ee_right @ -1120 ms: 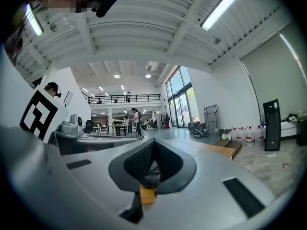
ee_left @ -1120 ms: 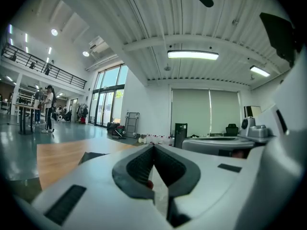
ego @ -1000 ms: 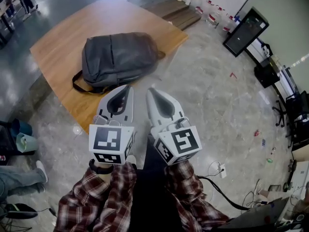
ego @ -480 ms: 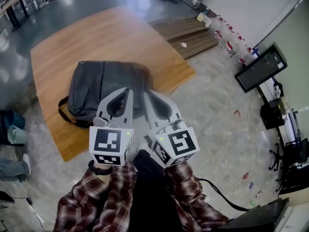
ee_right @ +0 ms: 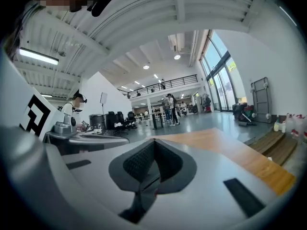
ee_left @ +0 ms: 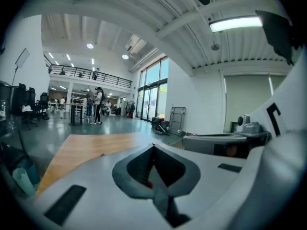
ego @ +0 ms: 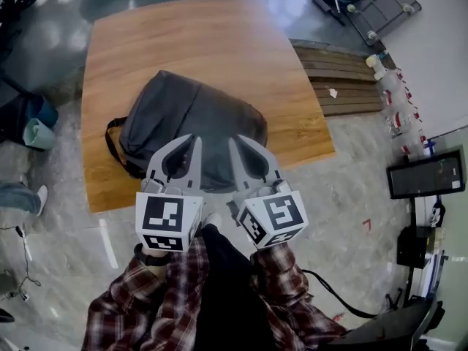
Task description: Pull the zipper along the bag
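Note:
A dark grey backpack (ego: 183,112) lies flat on the wooden table (ego: 219,42), with a strap loop at its left end. The zipper cannot be made out. In the head view both grippers hover over the bag's near edge, side by side. My left gripper (ego: 192,142) is shut with nothing in it, and so is my right gripper (ego: 235,142). In the left gripper view the left gripper (ee_left: 153,146) has its jaws meeting at the tip above the table (ee_left: 86,145). The right gripper view shows the right gripper (ee_right: 154,141) the same way, over the table (ee_right: 235,152). The bag is hidden in both gripper views.
Wooden planks (ego: 344,79) and several bottles (ego: 395,101) lie on the floor to the right of the table. A black monitor (ego: 428,174) stands further right. A teal bucket (ego: 36,131) and a person's shoe (ego: 40,193) are at the left. People stand far off in the hall.
The view has swung round and closed in on the table. The bag, earlier ahead of the grippers, now lies right under their tips. Both grippers stay shut.

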{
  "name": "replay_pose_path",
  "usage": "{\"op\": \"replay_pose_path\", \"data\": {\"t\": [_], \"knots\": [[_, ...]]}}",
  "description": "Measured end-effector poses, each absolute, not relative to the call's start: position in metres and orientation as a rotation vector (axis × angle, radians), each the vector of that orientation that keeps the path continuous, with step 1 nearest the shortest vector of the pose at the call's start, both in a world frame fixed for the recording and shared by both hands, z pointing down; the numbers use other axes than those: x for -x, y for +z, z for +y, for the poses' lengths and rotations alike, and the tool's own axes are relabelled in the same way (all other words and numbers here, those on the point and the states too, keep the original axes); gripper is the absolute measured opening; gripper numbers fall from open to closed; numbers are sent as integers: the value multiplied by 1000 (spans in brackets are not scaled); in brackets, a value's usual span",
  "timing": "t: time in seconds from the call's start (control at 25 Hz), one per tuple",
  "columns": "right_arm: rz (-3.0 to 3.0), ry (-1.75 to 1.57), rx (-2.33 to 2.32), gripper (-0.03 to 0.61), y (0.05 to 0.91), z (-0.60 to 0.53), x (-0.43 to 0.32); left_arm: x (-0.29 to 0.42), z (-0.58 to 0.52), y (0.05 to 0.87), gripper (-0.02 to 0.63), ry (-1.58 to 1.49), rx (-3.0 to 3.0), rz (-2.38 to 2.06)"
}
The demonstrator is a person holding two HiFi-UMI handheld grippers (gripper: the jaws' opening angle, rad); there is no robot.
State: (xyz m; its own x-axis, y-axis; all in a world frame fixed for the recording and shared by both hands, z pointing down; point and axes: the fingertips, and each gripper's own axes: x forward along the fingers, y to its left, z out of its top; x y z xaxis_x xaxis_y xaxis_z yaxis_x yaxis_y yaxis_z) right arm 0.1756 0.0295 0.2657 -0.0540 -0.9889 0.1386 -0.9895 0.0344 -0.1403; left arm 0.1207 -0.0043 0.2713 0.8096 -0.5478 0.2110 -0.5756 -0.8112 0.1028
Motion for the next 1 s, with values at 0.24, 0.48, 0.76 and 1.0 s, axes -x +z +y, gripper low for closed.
{"op": "replay_pose_path", "data": {"t": [0.24, 0.48, 0.76, 1.0], "knots": [[-2329, 362, -2043, 8, 284, -33, -157, -90, -65, 284, 8, 268, -2755, -1034], [-2350, 357, -1994, 8, 285, -70, -151, -71, -106, 288, 8, 268, -2715, -1124], [-2362, 432, -1892, 8, 314, -96, -149, -57, -136, 319, 8, 331, -2626, -1214], [-2373, 461, -1798, 8, 335, -112, -150, -55, -143, 346, 8, 396, -2567, -1240]]}}
